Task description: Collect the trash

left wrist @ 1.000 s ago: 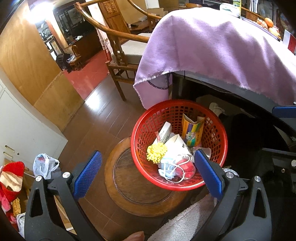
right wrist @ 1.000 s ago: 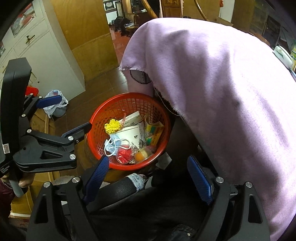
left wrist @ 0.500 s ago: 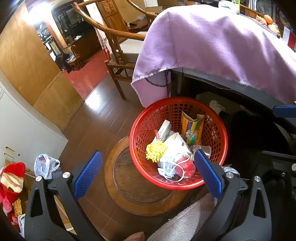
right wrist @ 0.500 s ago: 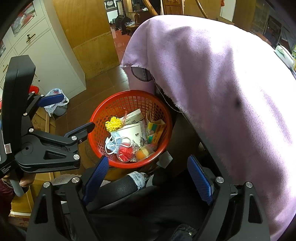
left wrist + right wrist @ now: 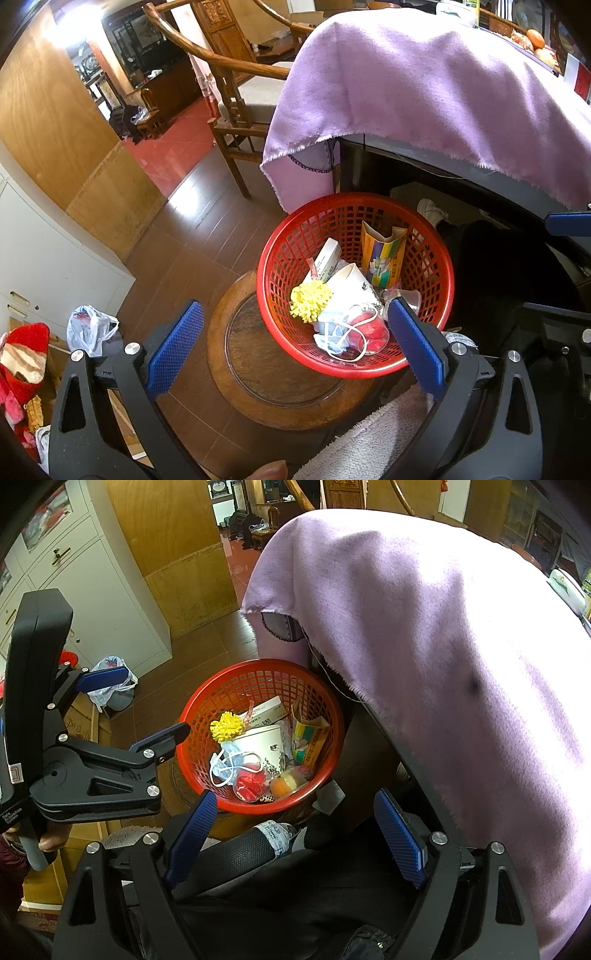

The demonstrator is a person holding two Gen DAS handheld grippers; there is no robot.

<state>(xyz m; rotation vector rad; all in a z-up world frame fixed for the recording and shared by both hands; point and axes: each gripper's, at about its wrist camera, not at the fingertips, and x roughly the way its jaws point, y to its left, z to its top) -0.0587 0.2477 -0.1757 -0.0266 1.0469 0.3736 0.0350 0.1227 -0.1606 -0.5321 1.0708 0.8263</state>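
I held both the left gripper (image 5: 295, 347) and right gripper (image 5: 295, 834) spread apart, empty, above the red basket (image 5: 192, 738); its carton's (image 5: 308, 738) print was unreadable.

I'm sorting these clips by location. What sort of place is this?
Most likely a room in a home: a carved wooden armchair on wood flooring, a table under a purple cloth, and a red plastic wastebasket on a round wooden stool.
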